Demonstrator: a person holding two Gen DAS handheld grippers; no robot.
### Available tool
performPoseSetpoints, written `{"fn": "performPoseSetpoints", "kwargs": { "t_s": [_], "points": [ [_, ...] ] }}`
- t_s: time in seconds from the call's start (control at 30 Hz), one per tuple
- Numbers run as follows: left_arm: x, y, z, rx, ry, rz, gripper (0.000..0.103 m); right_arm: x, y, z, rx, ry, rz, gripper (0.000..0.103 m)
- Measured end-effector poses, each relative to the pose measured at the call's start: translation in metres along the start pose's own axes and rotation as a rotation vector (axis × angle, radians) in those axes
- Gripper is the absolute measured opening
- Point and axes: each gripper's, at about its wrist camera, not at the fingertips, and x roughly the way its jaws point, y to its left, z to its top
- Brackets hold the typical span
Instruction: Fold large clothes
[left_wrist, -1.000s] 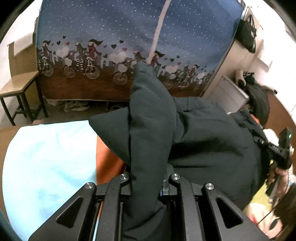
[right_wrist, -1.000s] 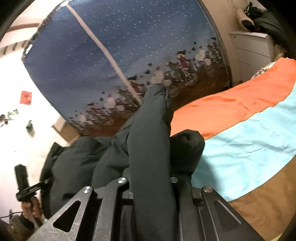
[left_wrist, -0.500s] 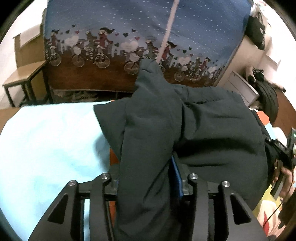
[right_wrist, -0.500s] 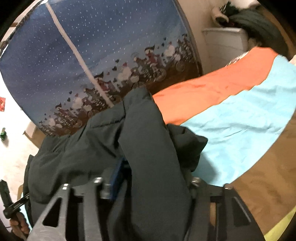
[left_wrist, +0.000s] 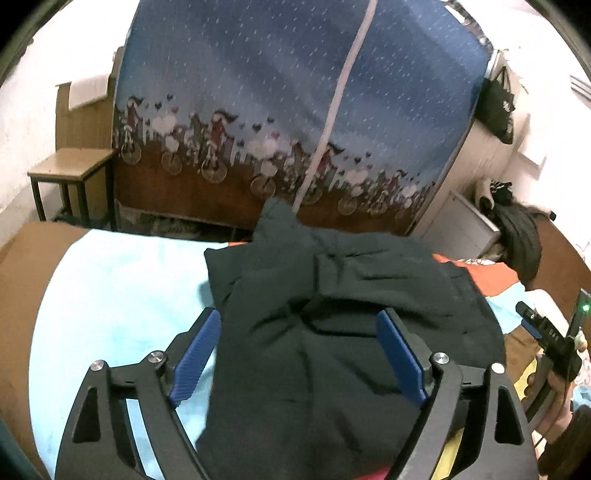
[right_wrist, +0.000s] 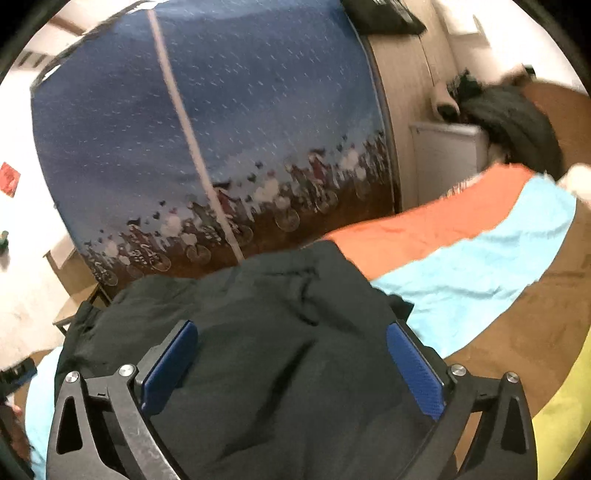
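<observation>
Now both the left gripper (left_wrist: 299, 350) and right gripper (right_wrist: 291, 363) have jaws spread wide over the dark jacket (left_wrist: 351, 295), bunched up.

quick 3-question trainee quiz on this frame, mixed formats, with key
1. True or false: the left gripper is clamped shut on the dark garment.
2. Multiple choice: in the right wrist view, which cloth borders the orange sheet on its near side? A) yellow B) light blue C) white
3. Fill in: the right gripper has its jaws ____, with garment fabric lying between them.

Key: 1 false, its jaws stand wide apart with fabric between; 2 B, the light blue sheet; 3 open.
</observation>
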Motion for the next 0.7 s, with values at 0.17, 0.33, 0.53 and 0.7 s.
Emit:
{"fn": "performPoseSetpoints", "kwargs": {
  "t_s": [0.17,0.33,0.53,0.7],
  "points": [
    [-0.021,-0.03,-0.005,0.039,-0.016,-0.004,0.083,-0.034,0.029,-0.01,-0.102,-0.049,0.002,0.103],
    [-0.051,-0.051,-0.019,0.075,-0.072,-0.008,0.083,-0.07,0.048,-0.028,-0.149,-0.083,0.033,0.103],
    [-0.086,-0.062,-0.046,0.121,-0.115,0.019,0.083,-0.112,0.065,-0.058,-0.21,-0.108,0.083,0.103],
    [-0.107,-0.075,-0.074,0.187,-0.123,0.053,0.083,-0.145,0.074,-0.082,-0.27,-0.138,0.105,0.103]
  ]
}}
